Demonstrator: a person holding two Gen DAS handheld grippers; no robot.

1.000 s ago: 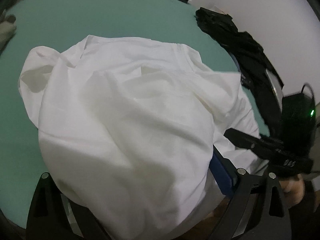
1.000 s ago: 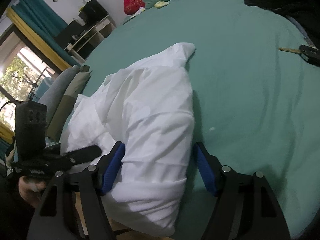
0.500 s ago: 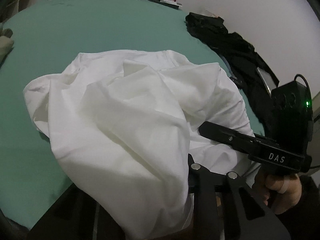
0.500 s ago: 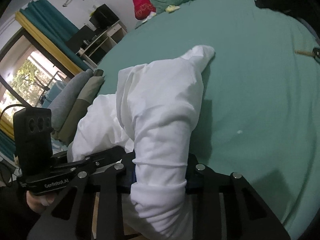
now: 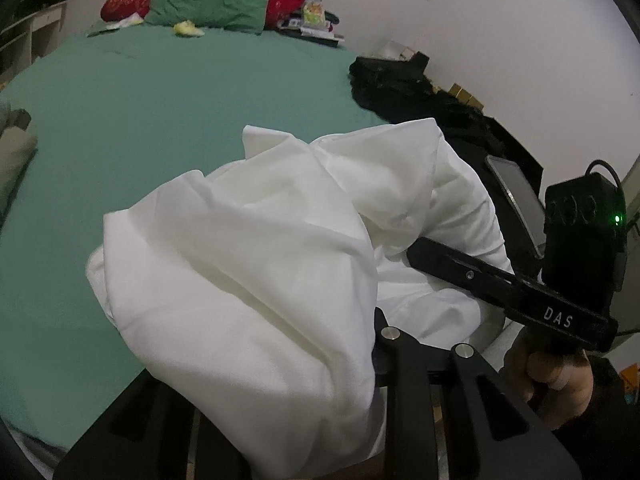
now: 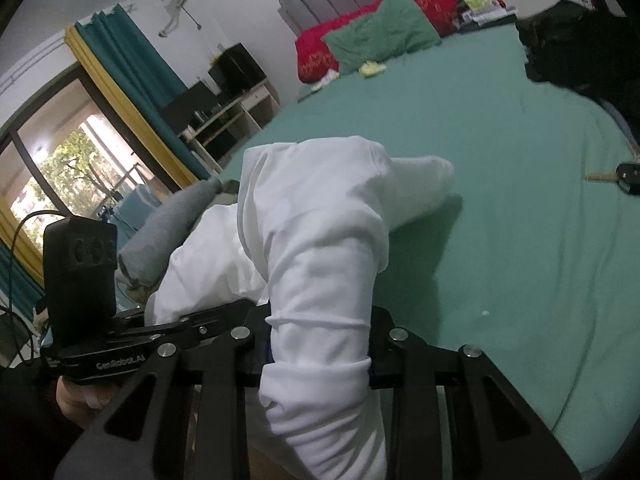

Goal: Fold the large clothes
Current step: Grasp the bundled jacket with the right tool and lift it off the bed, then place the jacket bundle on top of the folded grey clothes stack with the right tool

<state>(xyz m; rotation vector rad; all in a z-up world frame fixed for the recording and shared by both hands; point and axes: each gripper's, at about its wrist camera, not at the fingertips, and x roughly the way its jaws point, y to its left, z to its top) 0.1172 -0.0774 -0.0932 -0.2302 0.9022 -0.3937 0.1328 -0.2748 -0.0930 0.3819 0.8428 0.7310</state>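
Right tool (image 6: 320, 354): its two black fingers are pinching a thick bunched band of the white garment (image 6: 316, 248) between them, near the bottom centre of the right wrist view; it is aiming forward over the bed.
Left tool (image 5: 280, 364): it is sitting under a draped mass of the white garment (image 5: 248, 272), which is covering the finger gap; one black finger is showing right of the cloth, pressed against it, so it seems to be clamping the fabric, though the pinch itself is hidden.
Left hand (image 6: 76, 400): it is wrapping the handle of the left tool, at the lower left of the right wrist view.
Right hand (image 5: 556, 376): it is gripping the handle of the right tool, low at the right of the left wrist view.
White garment: it is hanging bunched from both tools near the front edge of the bed (image 6: 500, 200), with one sleeve-like end trailing onto the green sheet.
Surroundings: black clothes (image 5: 404, 88) are lying at the bed's right side; a green pillow (image 5: 208, 2) is leaning against a red one at the headboard; a key (image 6: 624, 176) is lying on the sheet to the right.
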